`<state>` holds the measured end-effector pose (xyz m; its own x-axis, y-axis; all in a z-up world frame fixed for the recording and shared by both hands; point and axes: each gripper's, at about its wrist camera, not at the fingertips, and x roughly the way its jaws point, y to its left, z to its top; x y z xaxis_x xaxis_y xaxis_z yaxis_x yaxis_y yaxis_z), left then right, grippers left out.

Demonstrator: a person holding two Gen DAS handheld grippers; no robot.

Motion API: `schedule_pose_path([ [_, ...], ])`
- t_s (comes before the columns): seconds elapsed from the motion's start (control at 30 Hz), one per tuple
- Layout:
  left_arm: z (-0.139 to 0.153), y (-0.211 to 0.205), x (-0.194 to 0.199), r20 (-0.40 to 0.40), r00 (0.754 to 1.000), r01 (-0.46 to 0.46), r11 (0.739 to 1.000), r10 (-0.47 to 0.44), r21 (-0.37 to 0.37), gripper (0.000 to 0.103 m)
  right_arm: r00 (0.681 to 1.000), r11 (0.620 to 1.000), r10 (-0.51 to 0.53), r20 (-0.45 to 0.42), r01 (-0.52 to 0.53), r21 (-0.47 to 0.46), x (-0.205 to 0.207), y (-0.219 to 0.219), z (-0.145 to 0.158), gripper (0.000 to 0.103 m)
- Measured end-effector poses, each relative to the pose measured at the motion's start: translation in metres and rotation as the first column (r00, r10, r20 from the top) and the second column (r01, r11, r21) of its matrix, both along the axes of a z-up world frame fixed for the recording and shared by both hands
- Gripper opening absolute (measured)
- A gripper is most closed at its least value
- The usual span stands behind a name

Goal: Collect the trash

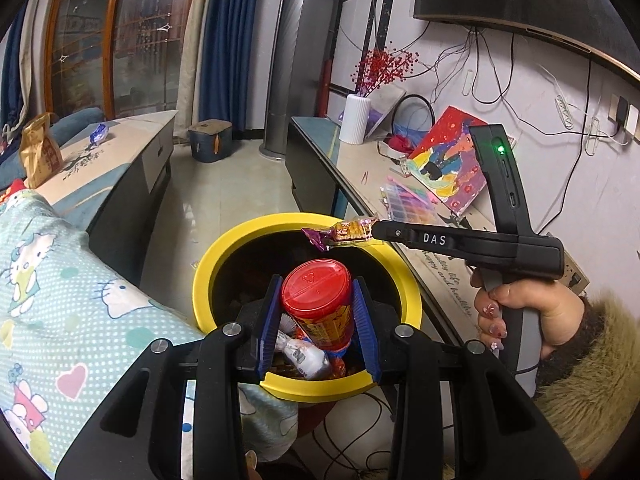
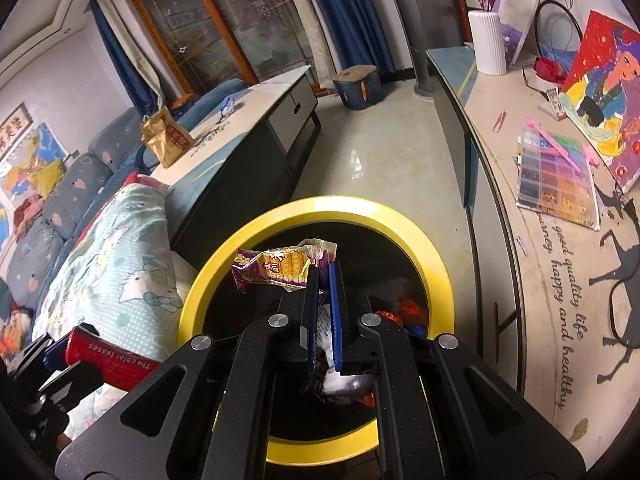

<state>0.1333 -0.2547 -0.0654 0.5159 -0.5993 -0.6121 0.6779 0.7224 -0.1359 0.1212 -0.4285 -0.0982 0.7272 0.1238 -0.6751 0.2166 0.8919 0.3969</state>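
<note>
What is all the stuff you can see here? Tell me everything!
Bin: one, yellow rim, black inside, on the floor, wrappers in it.
Red-capped bottle: one, red, in the left gripper, over the bin.
Snack wrapper: one, purple and orange, in the right gripper, over the bin.
Paper bag: one, brown, on the low table.
Vase: one, white, on the long counter, red berries in it.
Painting: one, colourful, leaning on the wall.
Bead box: one, multicoloured, on the counter.
Blanket: one, cat-printed, beside the bin.
Left gripper: shut on the bottle.
Right gripper: shut on the wrapper.
Hand: one, holding the right gripper.
</note>
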Motion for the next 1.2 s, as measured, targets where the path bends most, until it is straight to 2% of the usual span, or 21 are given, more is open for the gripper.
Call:
schedule_pose_path([
  [0.13,-0.010,-0.002,0.006,-0.031,0.999,-0.006,1.000,0.006,-0.004,0.033,1.000,1.000,0.002,-0.018,-0.002,0.013,0.001,-0.001,-0.006,0.004],
  [0.23,-0.017,-0.006,0.013,-0.052,0.998,-0.017,1.000,0.017,-0.002,0.034,1.000,1.000,-0.007,-0.026,0.008,0.028,0.000,-0.003,-0.008,0.007],
  [0.37,-0.026,-0.005,0.024,-0.087,0.995,-0.046,0.999,0.046,0.013,0.037,0.999,0.999,-0.017,-0.034,0.018,0.032,-0.003,-0.004,-0.009,0.021],
  [0.43,-0.027,-0.003,0.025,-0.088,0.995,-0.055,0.998,0.055,0.006,0.062,0.999,0.999,-0.025,-0.031,0.026,0.029,-0.007,-0.004,-0.006,0.029],
  [0.5,-0.024,0.001,0.026,-0.085,0.994,-0.068,0.998,0.067,-0.004,0.069,0.999,0.999,-0.032,-0.022,0.033,0.013,-0.014,-0.001,-0.002,0.041],
  [0.6,-0.019,0.012,0.024,-0.069,0.993,-0.096,0.995,0.095,-0.002,0.080,0.999,0.999,-0.032,-0.005,0.032,0.002,-0.023,0.006,0.007,0.042],
  [0.63,-0.017,0.015,0.023,-0.066,0.993,-0.102,0.995,0.101,-0.006,0.085,0.999,0.999,-0.033,0.005,0.033,-0.009,-0.026,0.008,0.011,0.046],
  [0.67,-0.013,0.021,0.022,-0.058,0.992,-0.114,0.993,0.113,-0.012,0.088,0.999,0.999,-0.037,0.016,0.037,-0.018,-0.028,0.011,0.015,0.062],
  [0.7,-0.011,0.027,0.021,-0.052,0.991,-0.123,0.992,0.122,-0.014,0.092,0.998,0.999,-0.045,0.033,0.046,-0.029,-0.032,0.015,0.020,0.069],
  [0.73,-0.008,0.032,0.019,-0.046,0.990,-0.135,0.991,0.134,-0.015,0.094,0.998,0.998,-0.042,0.048,0.043,-0.036,-0.036,0.020,0.025,0.070],
  [0.83,0.000,0.053,0.014,-0.027,0.981,-0.190,0.982,0.190,-0.019,0.096,0.997,0.997,-0.025,0.078,0.031,-0.065,-0.043,0.035,0.036,0.076],
  [0.97,0.011,0.083,0.007,-0.004,0.963,-0.270,0.963,0.270,-0.025,0.096,0.991,0.993,-0.005,0.132,0.021,-0.115,-0.052,0.055,0.049,0.091],
  [1.2,0.027,0.132,-0.015,0.052,0.920,-0.387,0.921,0.389,-0.038,0.096,0.961,0.976,0.063,0.270,-0.002,-0.220,-0.073,0.098,0.070,0.092],
])
